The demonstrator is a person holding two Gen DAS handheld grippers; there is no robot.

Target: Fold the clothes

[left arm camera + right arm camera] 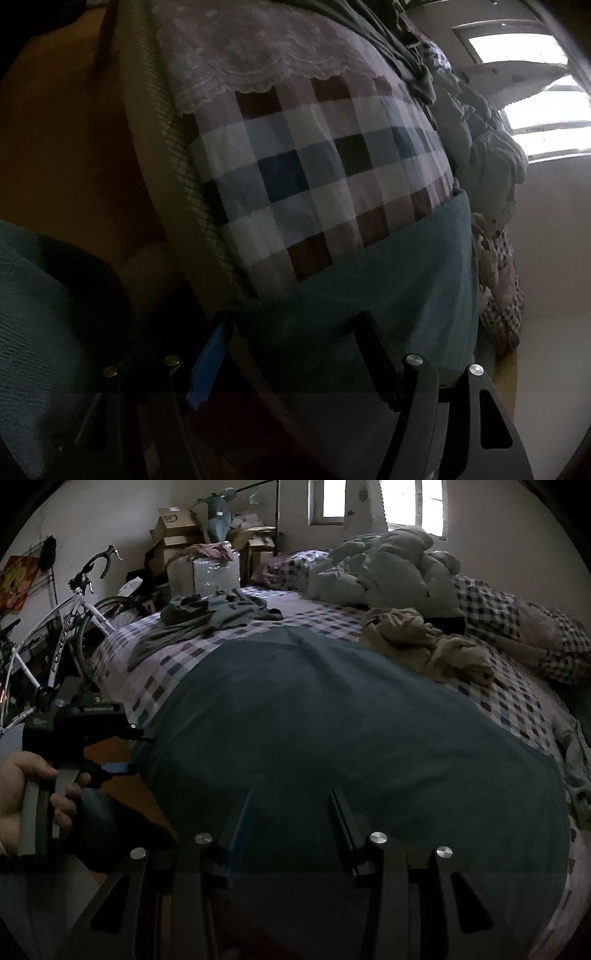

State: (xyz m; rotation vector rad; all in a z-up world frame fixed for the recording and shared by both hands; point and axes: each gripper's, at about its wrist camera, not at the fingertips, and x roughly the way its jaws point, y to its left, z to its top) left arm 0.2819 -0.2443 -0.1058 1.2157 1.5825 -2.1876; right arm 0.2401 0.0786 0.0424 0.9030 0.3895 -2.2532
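A large teal garment (332, 731) lies spread flat over the checkered bed sheet (517, 709). My right gripper (291, 797) is open, its fingers above the garment's near edge with nothing between them. My left gripper (291, 325) is open at the bed's left side, its fingers at the teal garment's (369, 295) left edge. The left gripper also shows in the right wrist view (122, 749), held in a hand beside the garment's left edge.
A grey garment (214, 616) lies crumpled at the bed's far left. A beige garment (424, 646) lies at the far right. A rumpled duvet (388, 568) is at the head. A bicycle (62, 635) and boxes (177, 535) stand left of the bed.
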